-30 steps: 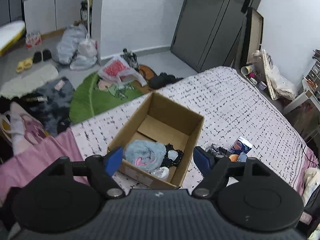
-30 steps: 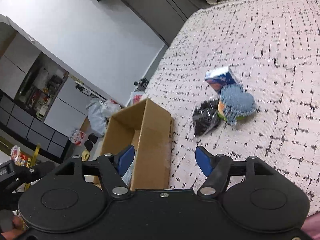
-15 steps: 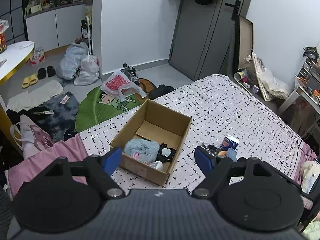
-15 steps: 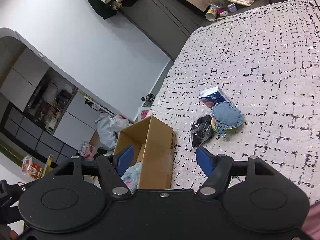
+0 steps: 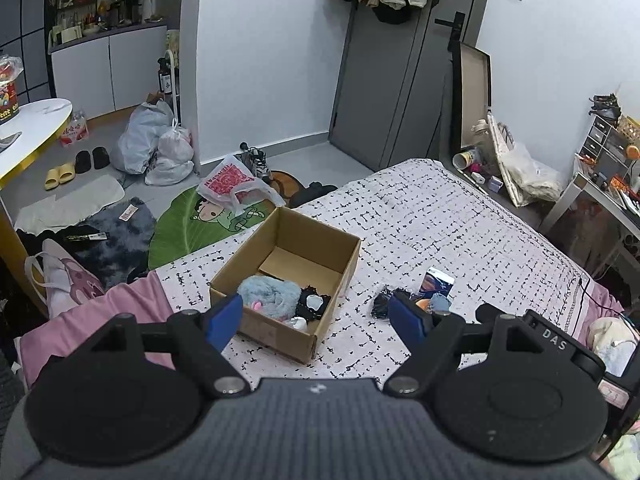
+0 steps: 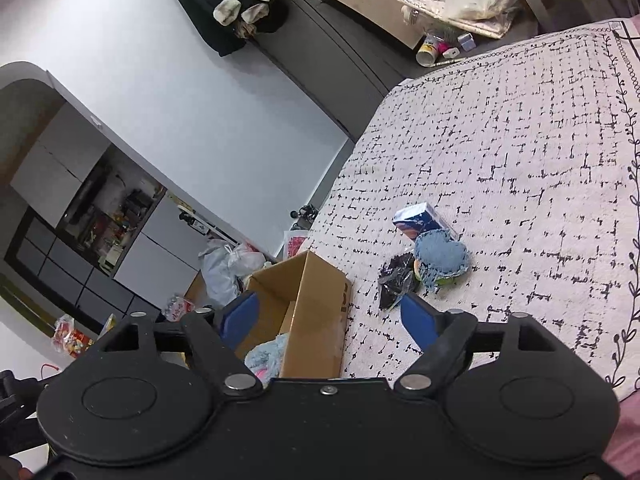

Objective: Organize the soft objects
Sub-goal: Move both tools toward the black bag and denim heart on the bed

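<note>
An open cardboard box (image 5: pixel 320 236) (image 6: pixel 320 300) sits on the patterned bedspread (image 5: pixel 440 232). Inside it lie a fluffy blue plush (image 5: pixel 268 292) (image 6: pixel 268 354), a black lacy item (image 5: pixel 316 302) and a small white thing. To the box's right lie a black crinkled bag (image 6: pixel 394 280), a blue heart-shaped soft pad (image 6: pixel 440 258) and a small blue carton (image 6: pixel 424 220). My left gripper (image 5: pixel 316 320) hangs open above the box's near edge, nothing between its fingers. My right gripper (image 6: pixel 334 314) hovers over the box's right wall, its jaws opening and empty.
Beyond the bed, the floor holds a green leaf mat (image 5: pixel 188 228), plastic bags (image 5: pixel 156 144), shoes and slippers. A dark door (image 5: pixel 384 88) with coats stands behind. A desk with clutter (image 5: pixel 608 160) is at the right. A pink sheet (image 5: pixel 100 312) lies at the bed's near left.
Both grippers have pulled back and risen, so the box and the items on the bed look smaller and farther. The right gripper's fingers stand wider apart than before.
</note>
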Demonstrator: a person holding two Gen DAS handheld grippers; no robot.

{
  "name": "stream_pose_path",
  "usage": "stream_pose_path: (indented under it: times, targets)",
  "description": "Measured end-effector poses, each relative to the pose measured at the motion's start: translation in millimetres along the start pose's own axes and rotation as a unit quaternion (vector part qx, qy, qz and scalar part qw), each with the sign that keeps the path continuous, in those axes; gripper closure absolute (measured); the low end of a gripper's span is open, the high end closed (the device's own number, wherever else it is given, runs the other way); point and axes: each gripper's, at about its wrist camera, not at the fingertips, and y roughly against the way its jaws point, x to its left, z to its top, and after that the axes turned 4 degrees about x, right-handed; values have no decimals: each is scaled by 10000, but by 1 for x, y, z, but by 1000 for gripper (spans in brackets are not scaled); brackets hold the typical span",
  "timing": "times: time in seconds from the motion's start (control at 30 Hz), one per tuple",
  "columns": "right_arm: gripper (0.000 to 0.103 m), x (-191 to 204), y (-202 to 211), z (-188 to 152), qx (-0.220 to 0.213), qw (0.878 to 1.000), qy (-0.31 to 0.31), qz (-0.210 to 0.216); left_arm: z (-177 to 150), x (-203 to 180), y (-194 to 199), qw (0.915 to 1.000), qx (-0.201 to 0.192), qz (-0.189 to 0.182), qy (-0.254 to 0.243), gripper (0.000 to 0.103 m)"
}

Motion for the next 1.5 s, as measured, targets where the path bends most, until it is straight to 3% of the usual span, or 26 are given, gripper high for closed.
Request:
stream_pose_path:
  times: [0.1, 0.23, 0.67, 0.83, 1.5]
  targets:
    - [16, 0, 5, 1, -54, 10000, 25, 0, -2, -3, 3, 10000, -79, 49, -28, 24]
    - [15, -2, 9, 3, -61, 10000, -17, 30, -4, -9, 7, 9996, -199, 102, -142, 14]
    - [14, -7, 11, 3, -15, 10000, 7, -40, -5, -11, -9, 9999, -66, 76, -6, 13]
    - [8, -6, 9, 4, -4, 10000, 31, -87, -4, -11, -21, 10000, 12, 32, 11, 13]
    - [8, -47, -20, 13, 140, 9975, -468, -512, -10, -44, -129, 9950, 648, -681, 324, 13]
